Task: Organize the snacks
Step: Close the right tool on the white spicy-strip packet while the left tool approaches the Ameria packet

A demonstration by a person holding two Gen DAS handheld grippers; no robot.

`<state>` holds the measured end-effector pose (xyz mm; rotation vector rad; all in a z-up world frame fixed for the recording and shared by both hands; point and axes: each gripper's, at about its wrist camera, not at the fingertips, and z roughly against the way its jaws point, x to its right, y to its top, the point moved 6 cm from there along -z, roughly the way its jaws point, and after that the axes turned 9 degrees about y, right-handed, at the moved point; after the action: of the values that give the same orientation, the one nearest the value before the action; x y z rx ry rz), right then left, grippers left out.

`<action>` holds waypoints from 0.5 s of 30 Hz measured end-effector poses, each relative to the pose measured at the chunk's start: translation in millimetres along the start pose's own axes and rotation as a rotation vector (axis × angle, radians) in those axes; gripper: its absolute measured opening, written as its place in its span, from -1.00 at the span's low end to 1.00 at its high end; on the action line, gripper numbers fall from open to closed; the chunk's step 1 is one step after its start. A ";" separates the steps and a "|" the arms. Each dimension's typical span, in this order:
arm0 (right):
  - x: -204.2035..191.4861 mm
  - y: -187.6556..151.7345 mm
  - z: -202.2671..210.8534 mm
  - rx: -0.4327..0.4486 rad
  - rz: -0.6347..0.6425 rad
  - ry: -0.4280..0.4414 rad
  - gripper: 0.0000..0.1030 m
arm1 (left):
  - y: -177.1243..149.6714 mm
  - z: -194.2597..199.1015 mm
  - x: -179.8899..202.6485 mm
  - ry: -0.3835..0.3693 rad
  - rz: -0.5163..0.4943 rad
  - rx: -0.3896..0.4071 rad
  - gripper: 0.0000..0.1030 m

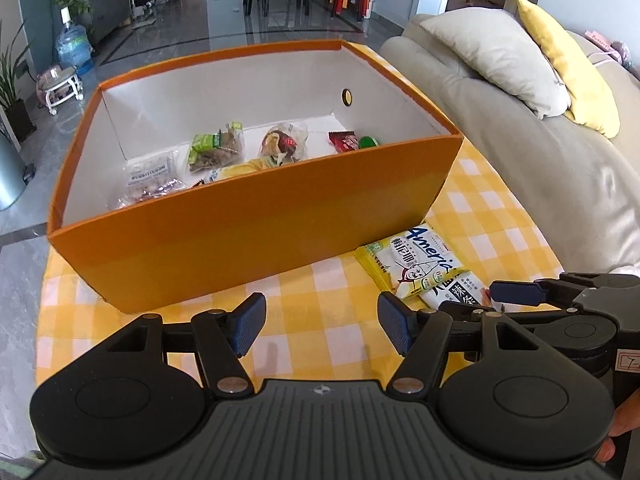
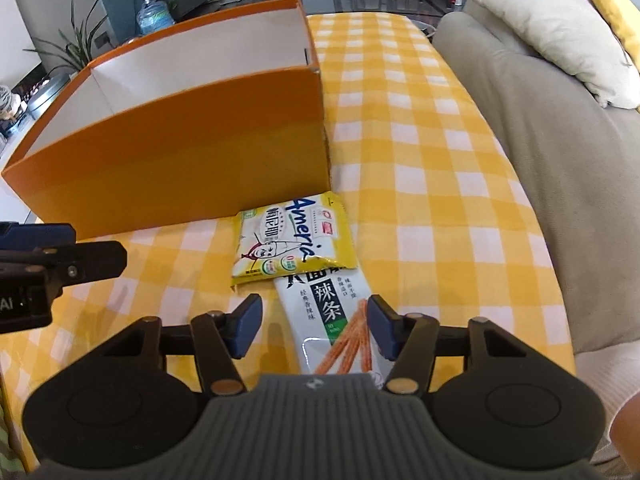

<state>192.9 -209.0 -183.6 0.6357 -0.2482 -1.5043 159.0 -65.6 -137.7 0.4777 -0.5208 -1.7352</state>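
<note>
An open orange box (image 1: 256, 236) stands on the yellow checked tablecloth (image 2: 432, 184); it also shows in the right wrist view (image 2: 180, 160). Inside lie several snack packets, among them a green one (image 1: 216, 150) and a red one (image 1: 343, 141). A yellow snack bag (image 2: 294, 242) lies in front of the box, overlapping a white spicy-strip bag (image 2: 340, 320). My right gripper (image 2: 314, 330) is open, low over the white bag, which lies between its fingers. My left gripper (image 1: 322, 322) is open and empty before the box. The yellow bag (image 1: 416, 264) lies to its right.
A beige sofa (image 2: 560, 152) with a cream cushion (image 1: 496, 56) and a yellow cushion (image 1: 568, 64) runs along the table's right side. A water bottle (image 1: 74, 46), plants and dining chairs stand on the floor beyond the table.
</note>
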 end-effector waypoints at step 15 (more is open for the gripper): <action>17.1 0.5 -5.9 -0.068 0.055 -0.042 -0.75 | -0.4 -15.5 30.0 -0.084 -0.077 -0.025 0.46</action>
<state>197.8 -224.2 -192.1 0.5390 -0.2443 -1.4678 161.1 -96.2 -151.7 0.4129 -0.5454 -1.8399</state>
